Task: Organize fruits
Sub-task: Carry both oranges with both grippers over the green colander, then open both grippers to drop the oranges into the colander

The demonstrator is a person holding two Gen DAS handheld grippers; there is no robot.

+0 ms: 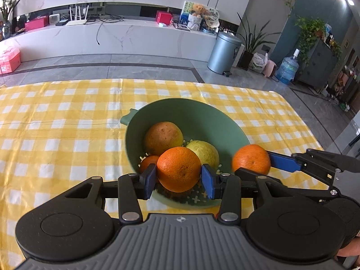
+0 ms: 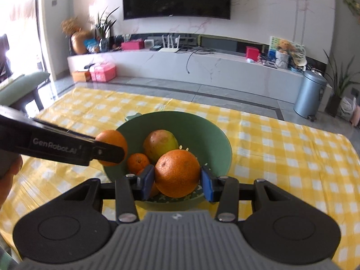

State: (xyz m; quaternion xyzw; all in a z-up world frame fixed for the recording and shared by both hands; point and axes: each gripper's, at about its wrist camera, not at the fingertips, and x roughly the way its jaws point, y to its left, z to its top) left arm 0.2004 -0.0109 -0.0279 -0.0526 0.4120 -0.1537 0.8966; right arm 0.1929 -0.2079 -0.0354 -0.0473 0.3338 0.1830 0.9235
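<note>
- Here, a table under a yellow checked cloth [image 1: 67, 117] runs wide to the left and right of a green colander bowl [image 1: 209, 121]; its far edge meets grey floor tiles, and the cloth around the bowl lies bare.
- The bowl sits near the middle of the cloth, with a small handle tab [image 1: 128, 118] on its far-left rim.
- Inside it lie a brownish-green fruit [image 1: 163, 138] at the far side, a pale yellow-green fruit [image 1: 205, 151] to the right, and a small orange [image 1: 147, 163] at the near left, all touching or close together.
- The left gripper [image 1: 178, 176] is clenched on a large orange [image 1: 178, 168], both blue pads pressed to its sides, held over the near half of the bowl.
- The right gripper [image 2: 177, 180] likewise grasps a second orange [image 2: 176, 173] between its blue pads, above the bowl's near rim.
- In the left wrist view that right-hand orange [image 1: 251, 161] sits at the bowl's right edge, with the gripper reaching in from the right.
- In the right wrist view the left tool crosses from the left, its orange [image 2: 111, 145] at the bowl's left rim.
- Both tools point downward toward the bowl, close beside each other; part of a hand [image 2: 10, 175] shows at the left edge.
- Beyond the table, a grey bin [image 1: 223, 52] stands on the floor to the far right.
</note>
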